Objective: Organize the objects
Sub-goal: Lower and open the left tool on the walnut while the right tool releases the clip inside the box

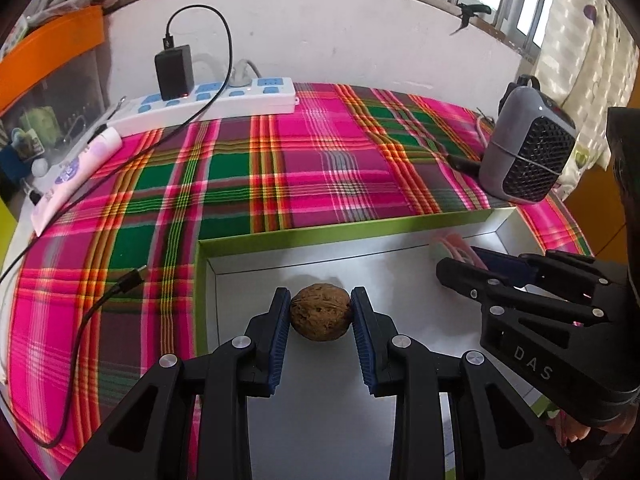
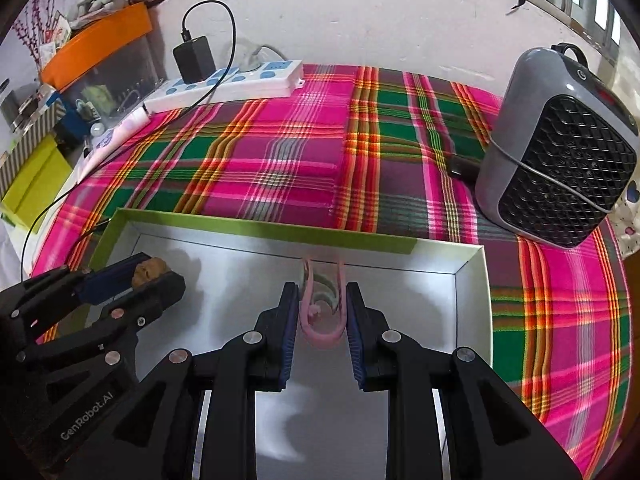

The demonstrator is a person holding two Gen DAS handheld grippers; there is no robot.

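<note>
My left gripper (image 1: 320,312) is shut on a brown walnut (image 1: 320,311) and holds it over the left part of a shallow white box with a green rim (image 1: 340,230). The walnut also shows in the right wrist view (image 2: 149,271), between the left gripper's pads. My right gripper (image 2: 322,316) is shut on a pink hair clip (image 2: 322,320) inside the same box (image 2: 256,222), near its far wall. In the left wrist view the right gripper (image 1: 468,268) sits at the box's right end with the pink clip (image 1: 456,246) partly hidden behind it.
A grey fan heater (image 2: 560,152) stands at the right on the plaid cloth (image 2: 304,152). A white power strip (image 1: 208,100) with a black charger (image 1: 174,70) lies at the back. A loose black cable (image 1: 100,300) runs left of the box. Cluttered shelves are at the far left.
</note>
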